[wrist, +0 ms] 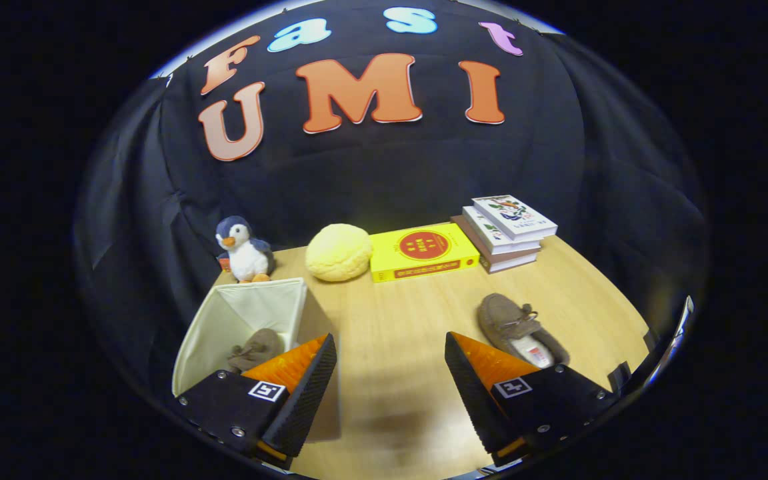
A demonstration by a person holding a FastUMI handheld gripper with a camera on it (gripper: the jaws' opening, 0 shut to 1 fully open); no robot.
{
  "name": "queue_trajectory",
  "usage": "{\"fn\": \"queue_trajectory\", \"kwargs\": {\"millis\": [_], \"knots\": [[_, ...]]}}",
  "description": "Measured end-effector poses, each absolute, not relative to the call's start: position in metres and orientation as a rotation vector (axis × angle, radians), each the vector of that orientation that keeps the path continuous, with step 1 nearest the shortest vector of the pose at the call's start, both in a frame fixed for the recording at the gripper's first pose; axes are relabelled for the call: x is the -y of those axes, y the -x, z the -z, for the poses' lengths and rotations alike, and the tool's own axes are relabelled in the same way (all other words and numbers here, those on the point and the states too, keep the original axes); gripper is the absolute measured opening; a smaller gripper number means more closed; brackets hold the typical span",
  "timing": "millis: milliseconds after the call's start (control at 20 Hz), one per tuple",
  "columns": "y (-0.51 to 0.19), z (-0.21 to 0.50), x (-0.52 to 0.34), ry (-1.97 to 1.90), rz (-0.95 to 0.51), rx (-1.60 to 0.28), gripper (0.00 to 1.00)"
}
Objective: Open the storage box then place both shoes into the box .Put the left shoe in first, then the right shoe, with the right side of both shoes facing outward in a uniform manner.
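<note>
Gripper (pixel 391 373) fingers spread wide, nothing held, bare table (pixel 397 320) between them. Storage box (pixel 237 327) open at 10 o'clock of the fingers, partly behind the left finger; one brown shoe (pixel 255 348) lies inside. Second shoe (pixel 517 330) on the table at 2 o'clock, just beyond the right finger. Penguin toy (pixel 244 250), yellow cushion (pixel 339 251), yellow book (pixel 423 252) and book stack (pixel 507 230) along the far edge, 11 to 1 o'clock.

Open cream fabric storage box (pixel 251 320) near the table's (pixel 397 320) left edge holds one brown shoe (pixel 255 348); second brown shoe (pixel 521 330) lies toward the right edge.
</note>
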State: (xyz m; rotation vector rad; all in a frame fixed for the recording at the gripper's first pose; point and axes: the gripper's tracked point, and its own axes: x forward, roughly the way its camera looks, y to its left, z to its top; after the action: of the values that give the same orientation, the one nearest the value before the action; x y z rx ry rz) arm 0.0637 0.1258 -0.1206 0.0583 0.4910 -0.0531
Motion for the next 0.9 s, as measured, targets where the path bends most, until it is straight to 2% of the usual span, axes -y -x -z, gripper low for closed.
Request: {"fn": "queue_trajectory", "kwargs": {"millis": [350, 650, 900], "knots": [[-0.075, 0.148, -0.003, -0.020, 0.139, -0.533, 0.98], [-0.086, 0.211, 0.067, -0.010, 0.125, -0.643, 0.97], [-0.101, 0.259, 0.083, -0.036, 0.075, -0.701, 0.77]]}}
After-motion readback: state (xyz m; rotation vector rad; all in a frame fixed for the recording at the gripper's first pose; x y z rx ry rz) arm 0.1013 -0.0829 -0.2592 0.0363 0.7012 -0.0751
